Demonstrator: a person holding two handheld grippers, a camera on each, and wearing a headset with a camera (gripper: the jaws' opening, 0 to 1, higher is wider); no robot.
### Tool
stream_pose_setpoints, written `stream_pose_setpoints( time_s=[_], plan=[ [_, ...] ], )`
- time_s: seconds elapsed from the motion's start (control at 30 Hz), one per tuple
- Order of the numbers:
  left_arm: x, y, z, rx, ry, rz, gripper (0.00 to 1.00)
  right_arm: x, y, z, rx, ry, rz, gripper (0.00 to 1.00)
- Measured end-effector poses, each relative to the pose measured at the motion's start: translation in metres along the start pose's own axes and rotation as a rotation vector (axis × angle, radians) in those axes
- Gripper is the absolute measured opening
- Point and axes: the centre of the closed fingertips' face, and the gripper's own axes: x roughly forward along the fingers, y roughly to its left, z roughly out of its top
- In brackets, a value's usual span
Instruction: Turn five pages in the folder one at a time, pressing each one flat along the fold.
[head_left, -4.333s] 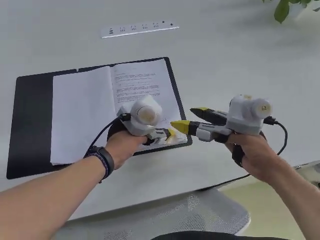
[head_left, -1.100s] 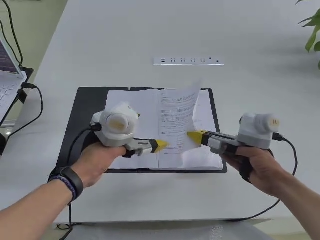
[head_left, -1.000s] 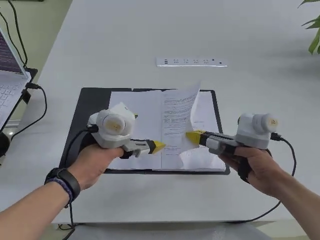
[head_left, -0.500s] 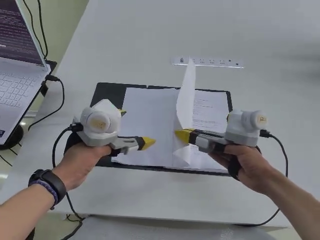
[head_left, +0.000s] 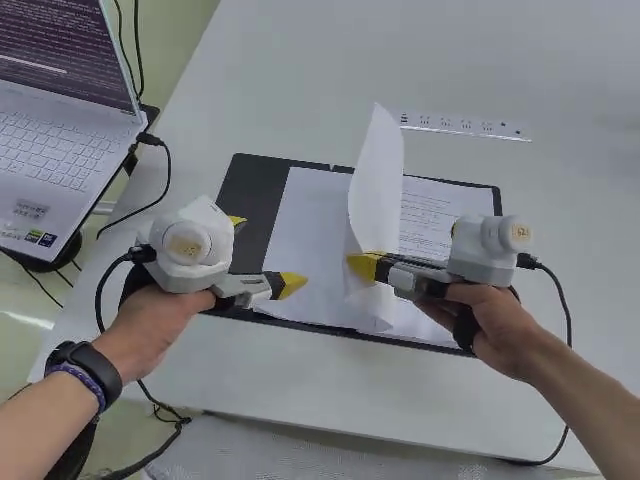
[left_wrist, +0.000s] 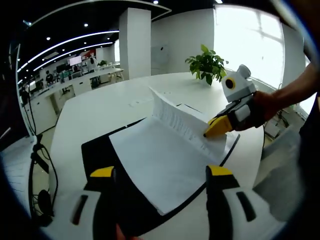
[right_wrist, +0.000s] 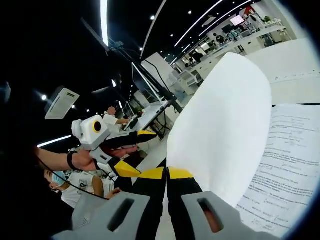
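A black folder (head_left: 255, 180) lies open on the white table, with a blank left sheet (head_left: 315, 230) and a printed right sheet (head_left: 430, 215). One page (head_left: 378, 190) stands upright over the fold. My right gripper (head_left: 362, 266) is shut on that page's lower edge; in the right gripper view the jaws (right_wrist: 166, 173) meet with the page (right_wrist: 225, 125) rising beside them. My left gripper (head_left: 290, 285) hovers open over the folder's front left edge, holding nothing. In the left gripper view its jaws (left_wrist: 160, 172) stand wide apart above the blank sheet (left_wrist: 165, 165).
An open laptop (head_left: 60, 110) sits at the far left with cables (head_left: 150, 190) trailing toward the folder. A white power strip (head_left: 465, 127) lies behind the folder. A potted plant (left_wrist: 207, 65) stands far across the table. The table's front edge is close below the folder.
The page held by the right gripper has swung from leaning right to standing upright over the fold. The head camera has turned, bringing the laptop into view. The left gripper stays open.
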Motion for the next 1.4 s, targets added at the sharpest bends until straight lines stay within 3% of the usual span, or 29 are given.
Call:
stream_pose_setpoints(
  time_s=[0.27,0.6,1.0,1.4],
  plan=[
    [-0.011,0.006,-0.015,-0.024,0.007,0.022,0.72,0.019,0.004,-0.008,0.012,0.031,0.019,0.0],
    [-0.021,0.013,-0.023,-0.043,0.002,0.038,0.72,0.039,0.007,-0.013,0.029,0.06,0.043,0.0],
    [-0.02,0.015,-0.034,-0.079,0.004,0.042,0.71,0.062,-0.005,-0.034,0.081,0.122,0.038,0.0],
    [-0.019,0.015,-0.043,-0.108,0.013,0.042,0.71,0.085,-0.017,-0.045,0.159,0.135,0.027,0.0]
  ],
)
